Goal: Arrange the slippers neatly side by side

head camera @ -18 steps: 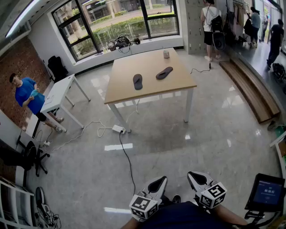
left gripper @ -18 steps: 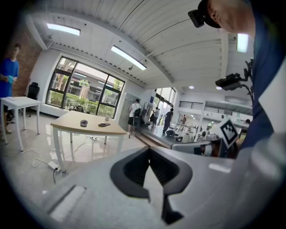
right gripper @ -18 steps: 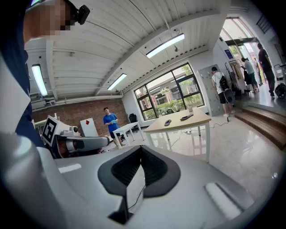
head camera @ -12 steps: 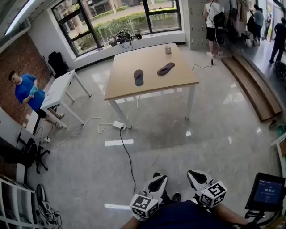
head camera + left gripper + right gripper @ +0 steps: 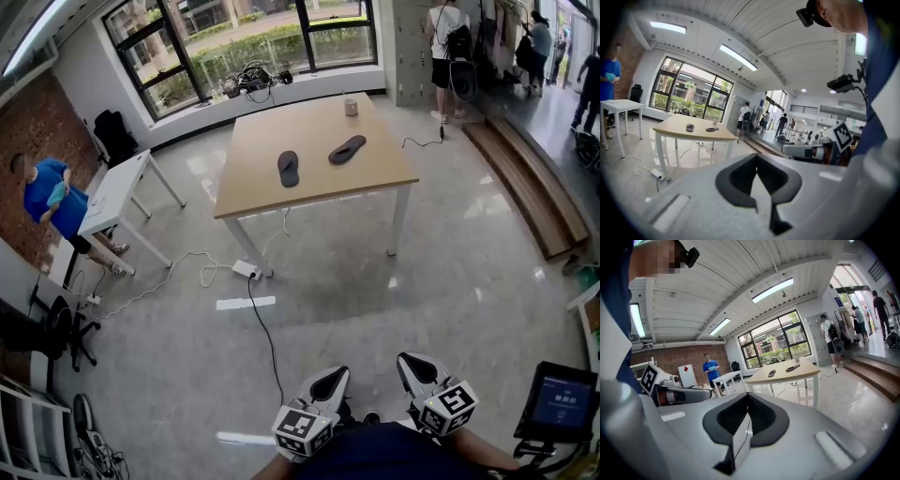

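Observation:
Two dark slippers lie apart on a wooden table (image 5: 253,178) far ahead: the left slipper (image 5: 288,169) points away from me, the right slipper (image 5: 347,149) lies at an angle. Both also show small in the left gripper view as the left slipper (image 5: 690,127) and right slipper (image 5: 712,129), and in the right gripper view as the left slipper (image 5: 772,373) and right slipper (image 5: 792,367). My left gripper (image 5: 327,385) and right gripper (image 5: 415,371) are held close to my body, both shut and empty, several steps short of the table.
A cup (image 5: 352,107) stands at the table's far edge. A power strip (image 5: 246,270) and its cable (image 5: 267,342) lie on the floor between me and the table. A small white table (image 5: 111,199) and a person in blue (image 5: 49,199) are at left. A screen (image 5: 562,405) stands at right.
The view has shifted slightly: the table sits a little lower and nearer in frame. The person in blue has moved toward the left edge. Both grippers stay shut near my body.

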### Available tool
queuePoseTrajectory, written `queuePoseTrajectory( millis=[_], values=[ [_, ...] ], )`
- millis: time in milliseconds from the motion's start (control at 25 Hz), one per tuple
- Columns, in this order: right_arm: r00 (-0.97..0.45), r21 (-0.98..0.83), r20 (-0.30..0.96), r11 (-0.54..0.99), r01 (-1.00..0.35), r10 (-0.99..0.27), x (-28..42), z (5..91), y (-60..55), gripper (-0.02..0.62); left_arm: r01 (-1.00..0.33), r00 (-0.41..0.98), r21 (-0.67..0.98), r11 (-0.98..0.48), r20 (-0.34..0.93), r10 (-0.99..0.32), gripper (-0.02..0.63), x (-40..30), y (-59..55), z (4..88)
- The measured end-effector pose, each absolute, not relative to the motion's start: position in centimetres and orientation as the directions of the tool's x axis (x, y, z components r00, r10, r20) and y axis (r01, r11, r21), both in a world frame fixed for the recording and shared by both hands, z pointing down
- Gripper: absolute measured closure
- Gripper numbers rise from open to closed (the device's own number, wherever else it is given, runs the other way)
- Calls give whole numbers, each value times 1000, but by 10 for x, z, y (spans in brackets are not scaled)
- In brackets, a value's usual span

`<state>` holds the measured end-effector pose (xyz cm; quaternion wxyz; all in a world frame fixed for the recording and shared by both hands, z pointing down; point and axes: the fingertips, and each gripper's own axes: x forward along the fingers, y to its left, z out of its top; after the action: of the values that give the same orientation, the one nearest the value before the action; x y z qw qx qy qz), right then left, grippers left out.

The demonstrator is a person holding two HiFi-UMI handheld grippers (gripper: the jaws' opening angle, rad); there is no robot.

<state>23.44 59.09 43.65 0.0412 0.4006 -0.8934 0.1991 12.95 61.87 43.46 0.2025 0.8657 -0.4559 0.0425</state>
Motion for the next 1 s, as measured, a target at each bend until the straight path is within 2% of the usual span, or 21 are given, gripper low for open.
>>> queuePoseTrajectory(
  millis=[200,1000],
  values=[
    [-638,-332,184,564,-756,-748,229,425,559,584,-805,583,301,-510,251,-772,601,116,588,430],
    [-624,-290,200,563,-774,-755,130,425,453,584,-795,601,301,-527,267,-754,601,19,475,436]
  ],
)
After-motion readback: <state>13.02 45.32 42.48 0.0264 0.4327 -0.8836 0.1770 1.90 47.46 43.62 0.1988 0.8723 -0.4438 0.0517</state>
